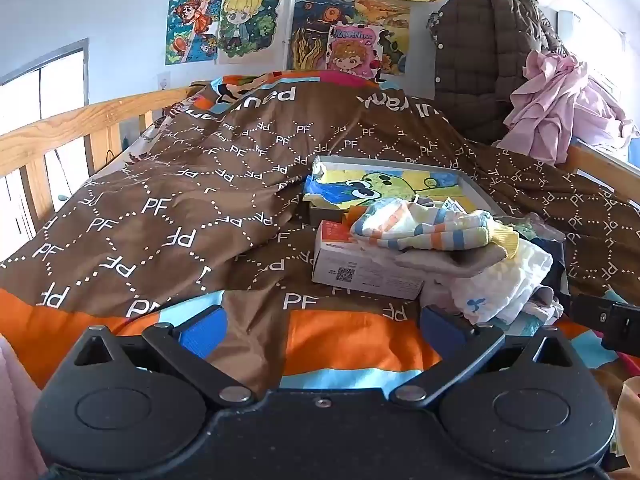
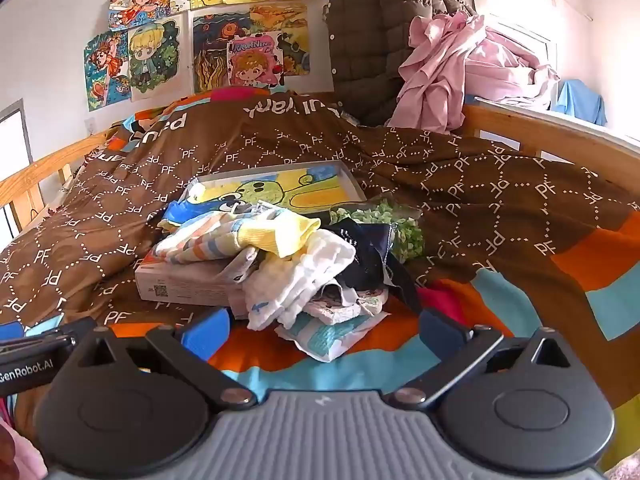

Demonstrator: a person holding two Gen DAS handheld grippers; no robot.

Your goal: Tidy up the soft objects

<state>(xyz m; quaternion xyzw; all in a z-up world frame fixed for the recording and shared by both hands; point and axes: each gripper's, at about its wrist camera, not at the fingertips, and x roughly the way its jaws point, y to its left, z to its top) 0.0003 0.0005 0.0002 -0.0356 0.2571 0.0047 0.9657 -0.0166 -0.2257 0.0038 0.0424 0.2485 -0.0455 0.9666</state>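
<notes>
Both grippers sit nearest the lens: left gripper (image 1: 322, 322) and right gripper (image 2: 326, 330), each with jaws spread wide and nothing between the blue pads. Neither touches cloth; judged a pre-reach stance, both tilted down toward the bed.

Just beyond the right gripper lies the pile of soft clothes (image 2: 316, 276), heaped loosely on the duvet (image 1: 160, 200). In the left wrist view the pile sits to the right. Top item: striped sock (image 1: 424, 226), knitted, yellow cuff, draped over a white cardboard box (image 1: 360, 272), probably just dropped there. Below: white crinkled cotton, dark navy fabric, pale printed pieces, all limp and crumpled.

Far side of the pile: shallow grey tray (image 2: 352, 180) holding a cartoon picture. Duvet is smooth brown fabric with a dotted lattice print, orange and blue bands at the near edge.

Far right: quilted brown jacket (image 2: 372, 32) and pink garments (image 2: 444, 76), heaped against the wooden bed rail (image 1: 80, 120).
</notes>
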